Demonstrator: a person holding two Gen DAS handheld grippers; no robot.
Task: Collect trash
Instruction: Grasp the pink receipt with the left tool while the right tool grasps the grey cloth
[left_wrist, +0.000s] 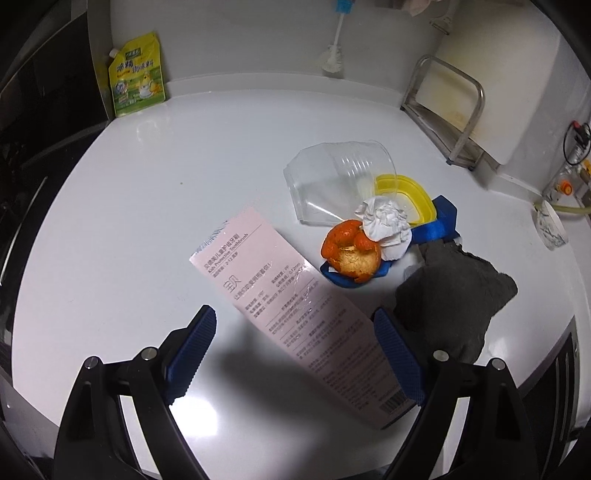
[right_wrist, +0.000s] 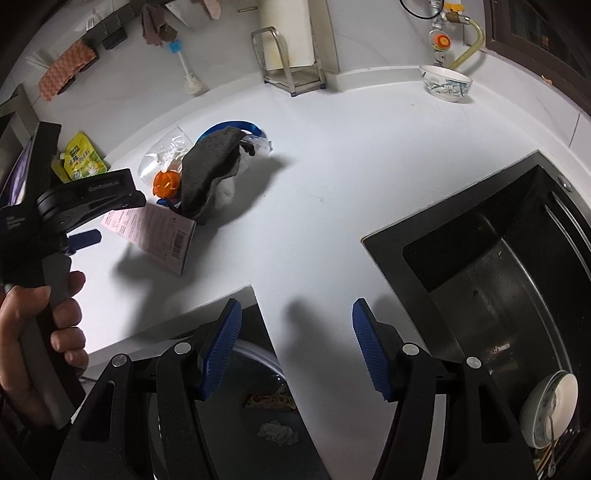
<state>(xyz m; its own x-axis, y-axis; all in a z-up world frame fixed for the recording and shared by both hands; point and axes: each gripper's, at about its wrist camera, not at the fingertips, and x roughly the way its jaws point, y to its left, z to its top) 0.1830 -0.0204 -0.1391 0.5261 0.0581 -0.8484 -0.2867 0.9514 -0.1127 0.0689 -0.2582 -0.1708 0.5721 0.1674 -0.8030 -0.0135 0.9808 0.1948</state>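
Note:
A pink toothbrush package (left_wrist: 295, 306) lies flat on the white counter (left_wrist: 147, 192). My left gripper (left_wrist: 295, 350) is open, its blue fingers on either side of the package's near half. Beyond it lie an orange peel (left_wrist: 351, 254), a crumpled white tissue (left_wrist: 388, 225), a clear plastic cup (left_wrist: 332, 181), a yellow lid (left_wrist: 413, 195), a blue strap (left_wrist: 439, 221) and a grey cloth (left_wrist: 450, 299). My right gripper (right_wrist: 295, 350) is open and empty, above the counter edge and a bin (right_wrist: 258, 406) that holds a wrapper and a paper wad. The pile also shows in the right wrist view (right_wrist: 207, 173).
A yellow-green seasoning pouch (left_wrist: 136, 77) stands at the back left wall. A metal rack (left_wrist: 447, 110) and a brush (left_wrist: 334, 55) are at the back. A dark sink (right_wrist: 498, 295) with a bowl sits to the right. A patterned bowl (right_wrist: 445, 83) stands near the tap.

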